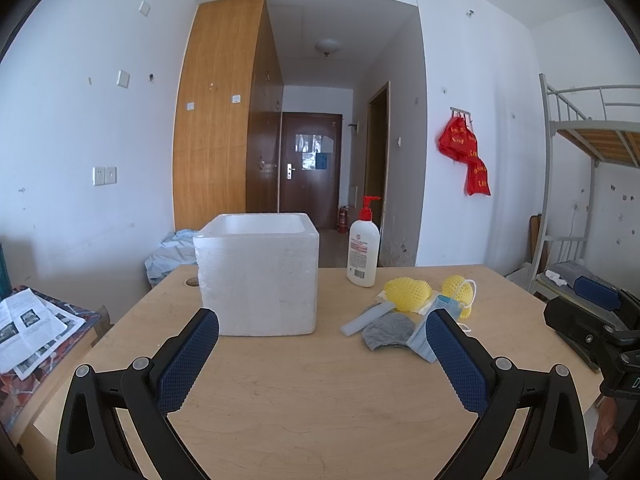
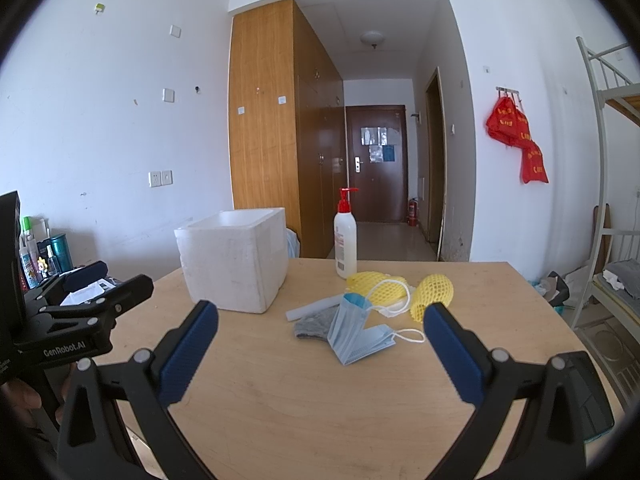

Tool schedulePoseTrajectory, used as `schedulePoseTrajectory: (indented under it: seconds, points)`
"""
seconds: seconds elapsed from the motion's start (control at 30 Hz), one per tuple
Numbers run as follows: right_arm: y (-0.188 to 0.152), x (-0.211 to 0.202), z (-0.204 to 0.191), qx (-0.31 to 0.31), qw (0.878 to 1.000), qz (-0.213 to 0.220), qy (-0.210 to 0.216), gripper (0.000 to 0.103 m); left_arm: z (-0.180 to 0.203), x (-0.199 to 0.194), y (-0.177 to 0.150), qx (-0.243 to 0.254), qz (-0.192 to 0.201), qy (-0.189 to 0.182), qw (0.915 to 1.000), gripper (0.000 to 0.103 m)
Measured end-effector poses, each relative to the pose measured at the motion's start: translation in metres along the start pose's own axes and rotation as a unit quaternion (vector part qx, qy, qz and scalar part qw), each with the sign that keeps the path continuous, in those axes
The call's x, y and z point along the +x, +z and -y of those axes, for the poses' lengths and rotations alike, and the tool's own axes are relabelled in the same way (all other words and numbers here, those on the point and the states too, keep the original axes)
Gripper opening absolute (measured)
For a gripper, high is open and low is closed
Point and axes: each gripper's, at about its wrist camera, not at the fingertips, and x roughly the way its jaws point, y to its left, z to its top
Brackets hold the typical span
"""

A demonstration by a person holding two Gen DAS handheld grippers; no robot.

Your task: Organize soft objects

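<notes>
Both grippers level above the near edge of the worktop point(image 1: 280, 400), pointing forward across it, nothing in either.

Left gripper point(image 1: 322, 344): jaws spread wide, empty. It faces the white foam box point(image 1: 258, 276), which stands upright and open-topped on the left half of the worktop.

Right gripper point(image 2: 320, 340): jaws spread wide, empty, aimed at the pile of soft items. A bit of hand shows at the frame edge in each wrist view, behind the other gripper.

Soft items sit right of the box, not in it: blue face mask point(image 2: 356, 336) nearest, folded, overlapping the grey cloth point(image 2: 316, 322); a pale foam strip point(image 2: 314, 308) behind that; two yellow foam nets point(image 2: 434, 292) further back, one lying on a white mask. Pump bottle point(image 2: 345, 240) upright behind the pile, near the far edge.
</notes>
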Motion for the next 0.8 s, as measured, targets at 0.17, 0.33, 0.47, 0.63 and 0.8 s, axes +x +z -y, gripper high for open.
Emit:
schedulePoseTrajectory:
  seconds: [0.17,0.33,0.47,0.63,0.8]
  points:
    - [0.0,0.0,0.0,0.0,1.0,-0.001,0.0,0.103,0.0,0.0,0.0,0.0,0.0,0.0,1.0,0.103]
    - [-0.001,-0.001,0.0,0.0,1.0,-0.001,0.002,0.103,0.001,0.0,0.001,-0.001,-0.003,-0.002,1.0,0.103]
    - [-0.001,0.001,0.004,0.005,1.0,-0.006,0.007,0.103,0.003,0.001,0.002,0.002,-0.006,-0.001,1.0,0.103]
    - [0.003,0.012,0.011,0.012,1.0,-0.014,0.014,0.103,0.007,0.007,0.005,0.007,-0.011,-0.007,0.9999,0.103]
    - [0.007,0.021,0.013,0.007,1.0,-0.019,0.01,0.103,0.01,0.013,0.013,0.012,-0.007,-0.01,0.9998,0.103]
